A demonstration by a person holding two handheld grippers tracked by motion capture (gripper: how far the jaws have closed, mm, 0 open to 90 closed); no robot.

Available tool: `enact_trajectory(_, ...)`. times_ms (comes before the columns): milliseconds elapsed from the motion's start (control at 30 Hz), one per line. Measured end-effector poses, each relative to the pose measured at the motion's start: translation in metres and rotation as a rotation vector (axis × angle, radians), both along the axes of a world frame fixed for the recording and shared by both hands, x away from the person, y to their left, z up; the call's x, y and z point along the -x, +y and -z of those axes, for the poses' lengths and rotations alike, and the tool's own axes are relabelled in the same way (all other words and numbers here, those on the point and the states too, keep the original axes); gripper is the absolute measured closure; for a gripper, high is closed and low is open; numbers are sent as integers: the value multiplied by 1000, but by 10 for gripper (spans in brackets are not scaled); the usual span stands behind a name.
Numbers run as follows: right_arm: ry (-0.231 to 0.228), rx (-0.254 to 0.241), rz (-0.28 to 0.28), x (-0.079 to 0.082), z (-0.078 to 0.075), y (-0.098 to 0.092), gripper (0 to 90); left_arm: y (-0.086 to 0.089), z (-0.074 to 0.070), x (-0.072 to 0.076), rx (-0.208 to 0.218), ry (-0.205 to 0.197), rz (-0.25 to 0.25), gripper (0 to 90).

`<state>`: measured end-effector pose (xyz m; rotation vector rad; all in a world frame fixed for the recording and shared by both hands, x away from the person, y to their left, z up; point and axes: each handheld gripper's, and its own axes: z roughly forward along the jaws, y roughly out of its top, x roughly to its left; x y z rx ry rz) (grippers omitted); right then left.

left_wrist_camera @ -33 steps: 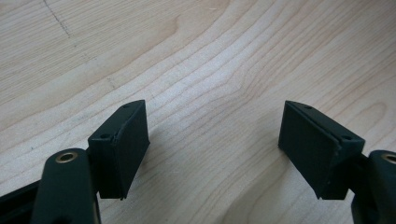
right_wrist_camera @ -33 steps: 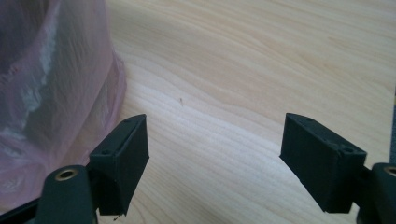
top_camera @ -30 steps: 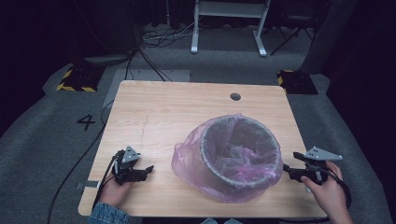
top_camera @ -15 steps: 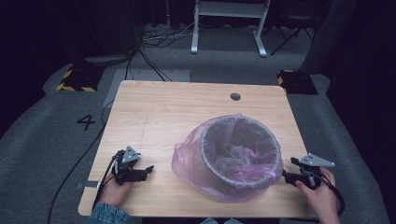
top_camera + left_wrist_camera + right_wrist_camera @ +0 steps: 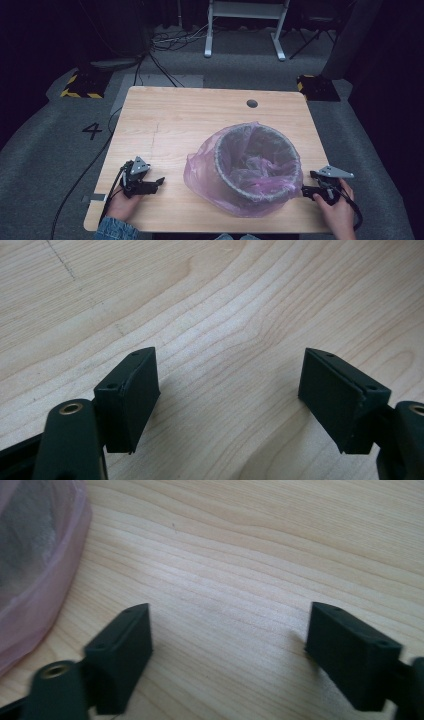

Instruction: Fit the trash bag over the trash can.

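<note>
Nearest the front edge of the tabletop [image 5: 200, 120], a denim sleeve [image 5: 112, 231] and the left hand [image 5: 120, 205] come in at the near left corner, well apart from the bin. The left hand holds the left gripper [image 5: 159, 182], low over the wood, its fingers [image 5: 131, 395] released and spread wide with bare wood grain between them; a black cable [image 5: 80, 185] trails from it off the left edge. At the near right corner, just beside the bin, the right hand [image 5: 340, 212] holds the right gripper [image 5: 304, 192], topped by a grey three-cornered plate [image 5: 334, 172]; its fingers [image 5: 122, 652] are released, have just been opening, and stand wide over bare wood with nothing between them, the pink liner showing at the left of the right gripper view. The bin [image 5: 257, 162], round with a dark mesh wall, stands upright on the right half of the tabletop toward the front. A translucent pink bag [image 5: 210, 172] lines it, folded over the rim and bulging loosely down the outside on the bin's left. Beyond the bin, a small round dark hole [image 5: 252, 103] sits near the far edge. Farther than the bin, off the wood, grey carpet [image 5: 45, 150] bears a painted numeral four [image 5: 92, 131] at left, two black-and-yellow striped blocks [image 5: 80, 86], loose cables [image 5: 170, 42] and a white frame stand [image 5: 245, 25].
</note>
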<state>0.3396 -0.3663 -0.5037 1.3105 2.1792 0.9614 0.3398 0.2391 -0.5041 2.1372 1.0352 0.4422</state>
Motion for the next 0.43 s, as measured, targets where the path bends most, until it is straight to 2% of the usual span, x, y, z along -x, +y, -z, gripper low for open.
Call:
enact_trajectory(100, 15, 10, 5, -6, 1, -1, 65, 0, 0, 0, 0, 0, 1, 241)
enact_trajectory(167, 33, 20, -16, -14, 1, -2, 1, 0, 0, 0, 1, 0, 1, 241)
enact_trajectory(200, 39, 20, -14, -18, 2, -3, 0, 0, 0, 0, 1, 0, 0, 241)
enact_trajectory(300, 37, 21, -65, -25, 1, -4, 0, 0, 0, 0, -1, -1, 0, 240)
enact_trajectory(433, 37, 22, -65, -25, 1, -4, 0, 0, 0, 0, 0, -1, 0, 240)
